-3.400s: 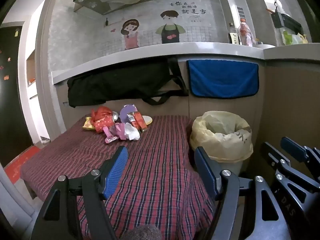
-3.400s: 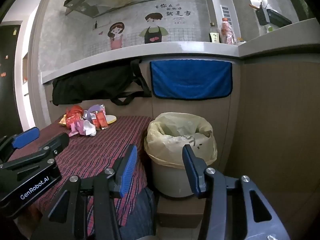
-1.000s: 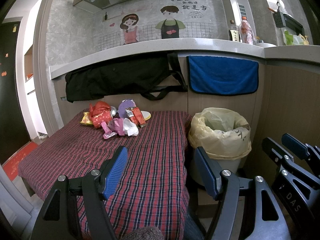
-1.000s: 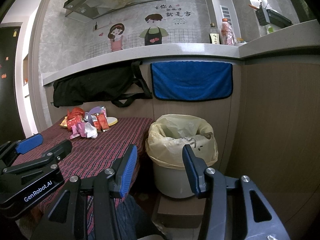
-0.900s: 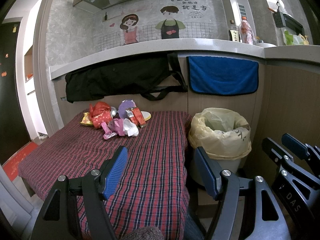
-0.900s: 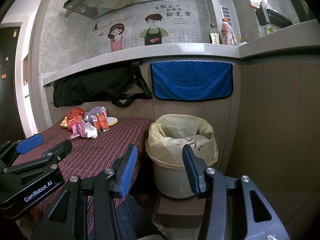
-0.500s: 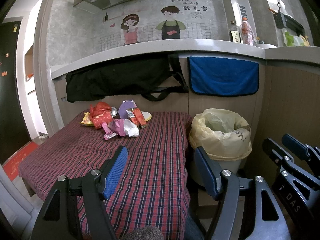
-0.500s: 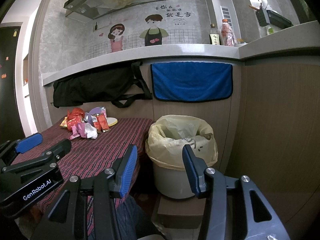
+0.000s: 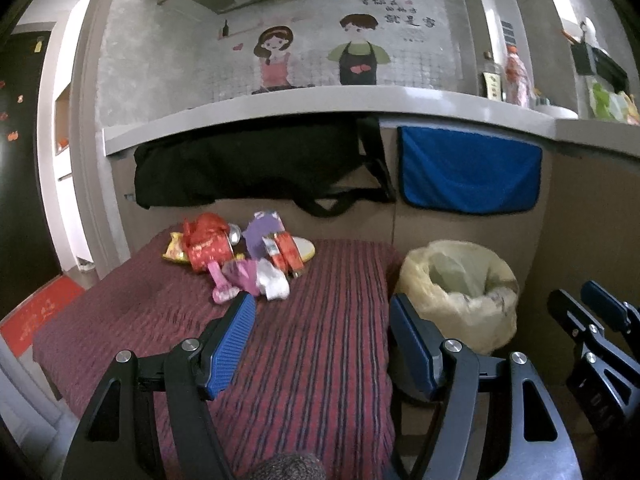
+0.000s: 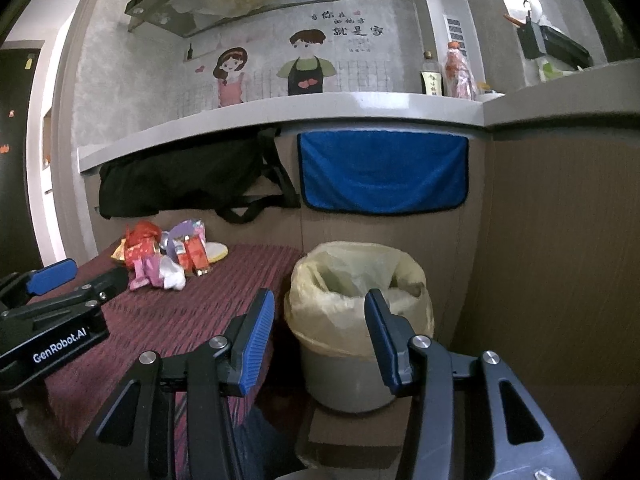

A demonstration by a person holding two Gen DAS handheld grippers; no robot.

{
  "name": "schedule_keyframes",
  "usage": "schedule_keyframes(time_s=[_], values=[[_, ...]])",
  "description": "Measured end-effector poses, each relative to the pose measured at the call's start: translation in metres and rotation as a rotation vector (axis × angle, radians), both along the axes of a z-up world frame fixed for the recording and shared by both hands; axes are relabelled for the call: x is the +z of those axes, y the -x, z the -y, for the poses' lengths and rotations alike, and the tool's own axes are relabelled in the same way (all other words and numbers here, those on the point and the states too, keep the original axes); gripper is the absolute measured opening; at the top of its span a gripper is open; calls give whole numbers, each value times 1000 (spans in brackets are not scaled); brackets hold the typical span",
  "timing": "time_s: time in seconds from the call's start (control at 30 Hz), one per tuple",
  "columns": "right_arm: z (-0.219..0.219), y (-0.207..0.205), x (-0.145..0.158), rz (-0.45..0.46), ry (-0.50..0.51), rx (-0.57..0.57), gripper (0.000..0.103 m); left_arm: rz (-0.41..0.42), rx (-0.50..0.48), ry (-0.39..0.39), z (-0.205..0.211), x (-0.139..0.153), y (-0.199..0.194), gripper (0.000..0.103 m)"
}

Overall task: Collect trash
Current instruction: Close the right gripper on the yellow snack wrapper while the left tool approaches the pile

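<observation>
Both the left gripper (image 9: 322, 332) and the right gripper (image 10: 320, 330) were spread and empty; a heap of colourful crumpled wrappers (image 9: 244, 256) lay on the red checked tablecloth (image 9: 320, 360).

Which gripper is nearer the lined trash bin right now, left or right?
Right. The right gripper points at the trash bin, framing it between open jaws. The left gripper hangs over the checked tablecloth, with the bin off to its right.

Bin liner (image 10: 360, 288) hides the bin's contents; tablecloth (image 9: 320, 340) blurred.
</observation>
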State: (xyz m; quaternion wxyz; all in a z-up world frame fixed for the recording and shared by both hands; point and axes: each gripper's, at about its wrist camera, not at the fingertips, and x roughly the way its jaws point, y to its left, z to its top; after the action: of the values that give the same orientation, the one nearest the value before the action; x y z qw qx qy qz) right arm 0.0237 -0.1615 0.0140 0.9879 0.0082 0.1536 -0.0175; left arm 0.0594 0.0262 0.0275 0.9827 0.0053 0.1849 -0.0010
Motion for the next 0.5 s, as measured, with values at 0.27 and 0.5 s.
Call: schedule_keyframes(time_s=[0.27,0.5], values=[[-24,-80,26,-26,-25,82,45,-60,2,14,-49,9,-75,70],[-76,-165,27,-100,-42,190,45,-133,10,105,-144,-2,-143,70]])
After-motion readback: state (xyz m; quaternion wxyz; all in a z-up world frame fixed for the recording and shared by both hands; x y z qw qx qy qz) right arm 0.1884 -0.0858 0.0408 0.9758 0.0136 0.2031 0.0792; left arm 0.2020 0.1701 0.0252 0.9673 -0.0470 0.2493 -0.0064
